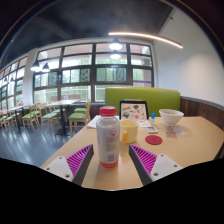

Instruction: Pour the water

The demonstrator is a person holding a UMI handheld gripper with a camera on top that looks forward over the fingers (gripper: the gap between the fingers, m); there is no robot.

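Pink pads line the gripper (110, 160), whose fingers stand wide apart on the pale wooden table (195, 140). Between them, nearer the left finger and untouched, stands an upright plastic bottle (107, 136) with a red cap and a white label. Just beyond it sits a yellowish cup (128, 130), then a red coaster (153, 140), and farther right a white bowl (171, 118). The bottle looks light, smooth and squashy; I would grip its labelled middle, gently.
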